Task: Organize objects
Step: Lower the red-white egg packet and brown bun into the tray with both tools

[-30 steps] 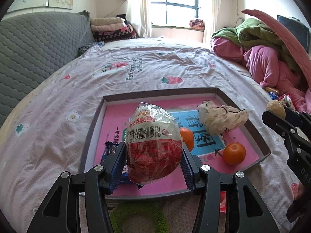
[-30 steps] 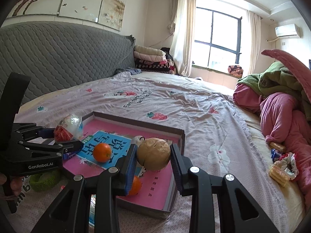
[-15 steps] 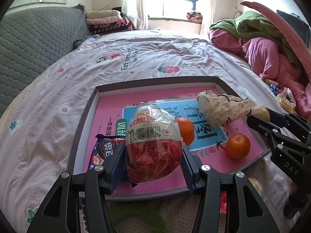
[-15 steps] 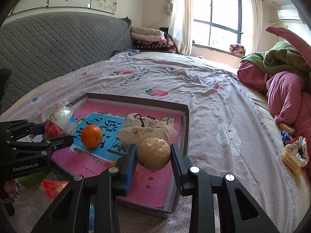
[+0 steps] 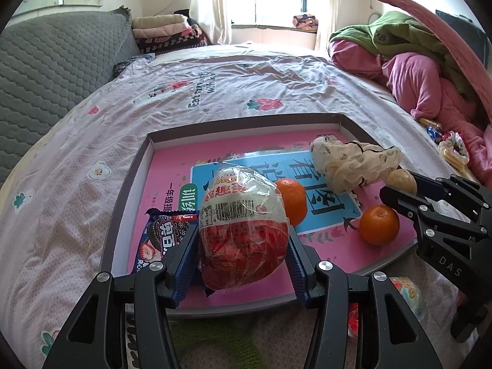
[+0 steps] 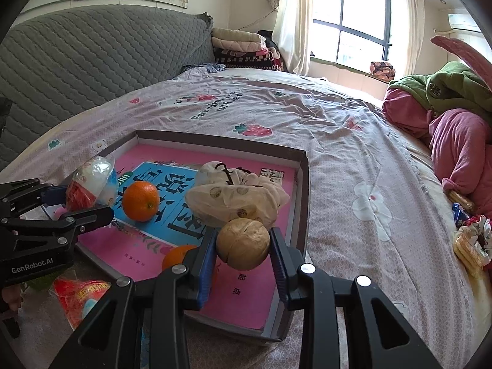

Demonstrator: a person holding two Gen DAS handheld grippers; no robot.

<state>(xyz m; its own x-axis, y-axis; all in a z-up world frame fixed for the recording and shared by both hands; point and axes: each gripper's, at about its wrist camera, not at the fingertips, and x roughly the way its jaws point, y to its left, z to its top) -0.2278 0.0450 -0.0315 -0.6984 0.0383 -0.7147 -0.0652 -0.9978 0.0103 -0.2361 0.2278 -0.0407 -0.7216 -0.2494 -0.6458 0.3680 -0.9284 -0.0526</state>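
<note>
My left gripper pinches a wrapped egg-shaped snack above the near-left part of the shallow box on the bed. My right gripper pinches a walnut above the box's near-right part. Inside the box lie two oranges, a crumpled cloth bag and a cookie packet.

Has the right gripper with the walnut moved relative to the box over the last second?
Yes. The right gripper, shut on the walnut, has come down toward the box, now just above its pink floor in front of the cloth pouch.
</note>
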